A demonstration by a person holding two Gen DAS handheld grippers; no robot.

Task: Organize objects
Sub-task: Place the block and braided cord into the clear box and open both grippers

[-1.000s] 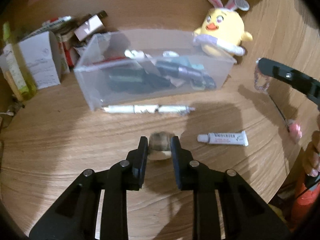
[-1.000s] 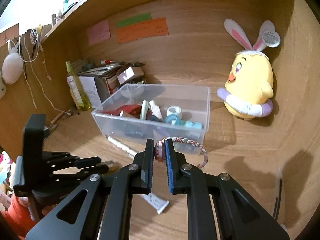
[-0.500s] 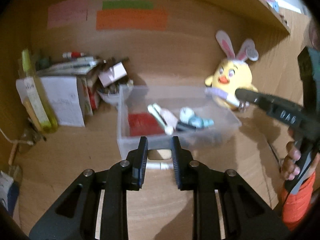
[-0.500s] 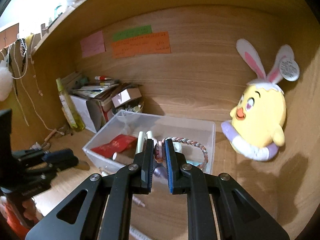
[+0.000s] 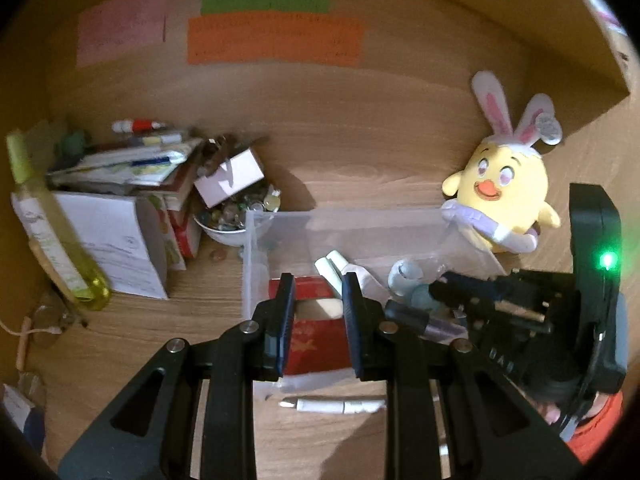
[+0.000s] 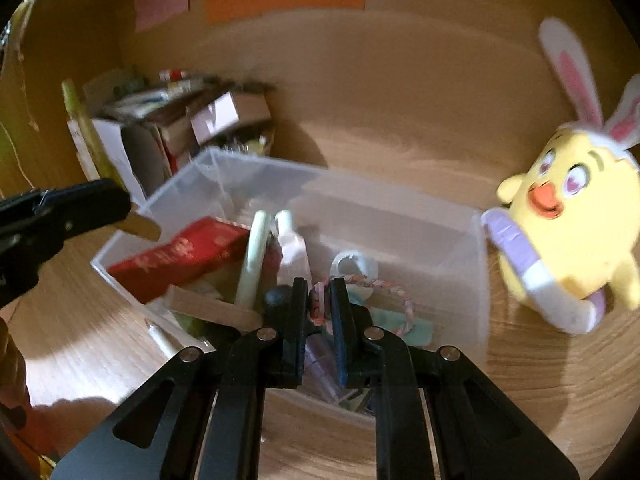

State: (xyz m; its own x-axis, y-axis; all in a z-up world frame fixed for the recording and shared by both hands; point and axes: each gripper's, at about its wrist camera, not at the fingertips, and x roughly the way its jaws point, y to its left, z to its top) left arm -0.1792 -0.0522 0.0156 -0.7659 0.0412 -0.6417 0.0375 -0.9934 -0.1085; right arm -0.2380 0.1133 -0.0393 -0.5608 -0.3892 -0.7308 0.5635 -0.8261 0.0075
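A clear plastic bin [image 5: 280, 220] [image 6: 476, 280] holds a red packet [image 5: 316, 340] [image 6: 180, 256], white tubes and several small items. My left gripper [image 5: 316, 312] is shut on a small tan block [image 5: 318, 309] and holds it over the bin's left end; in the right wrist view the block [image 6: 140, 224] sticks out of its fingers above the bin's left rim. My right gripper [image 6: 318, 304] is shut on a pink braided bracelet [image 6: 384, 288], hanging over the bin's middle. The right gripper body [image 5: 520, 312] shows beside the bin.
A yellow chick plush with bunny ears [image 5: 500, 196] [image 6: 568, 216] sits right of the bin. A white pen [image 5: 340, 405] lies in front of the bin. Boxes, papers, a bowl of trinkets [image 5: 232, 216] and a yellow-green bottle [image 5: 52, 232] crowd the left.
Both grippers rose from the desk and moved forward to above the bin, the left carrying the tan block, the right carrying the bracelet. The right gripper tilted down into the bin.
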